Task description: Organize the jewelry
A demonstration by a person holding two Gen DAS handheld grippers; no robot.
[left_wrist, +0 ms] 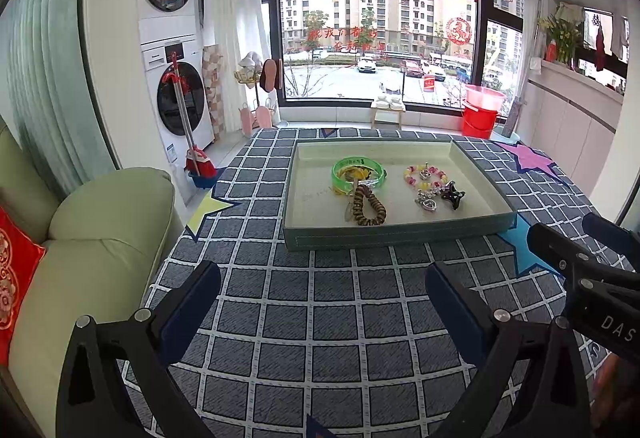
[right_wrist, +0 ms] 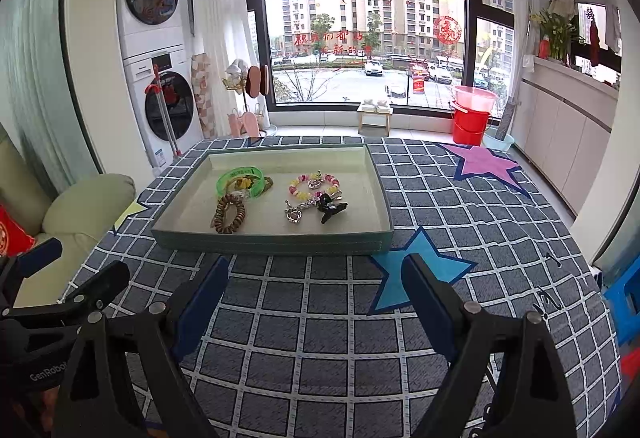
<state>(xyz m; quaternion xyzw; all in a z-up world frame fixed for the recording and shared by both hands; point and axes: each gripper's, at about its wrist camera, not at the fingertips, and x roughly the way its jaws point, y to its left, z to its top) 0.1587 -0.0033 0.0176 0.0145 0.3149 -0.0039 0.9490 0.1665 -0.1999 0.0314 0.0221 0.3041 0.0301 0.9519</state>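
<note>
Both grippers, left gripper (left_wrist: 322, 288) and right gripper (right_wrist: 316, 278), hang wide apart with nothing held, above the checked cloth (right_wrist: 320, 318) near the tray (right_wrist: 272, 243). Inside it: green bangle (right_wrist: 240, 180), brown coil (right_wrist: 230, 214), beaded bracelet (right_wrist: 314, 185), black clip (right_wrist: 331, 207).

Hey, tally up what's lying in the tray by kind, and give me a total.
Bangles: 1, the green bangle
Beaded bracelets: 1, the pink and yellow beaded bracelet
Coil hair ties: 1, the brown coil hair tie
Hair claws: 1, the black hair claw
Silver heart charms: 1
Total: 5 clear items; small pieces inside the bangle are too tangled to count.
</note>
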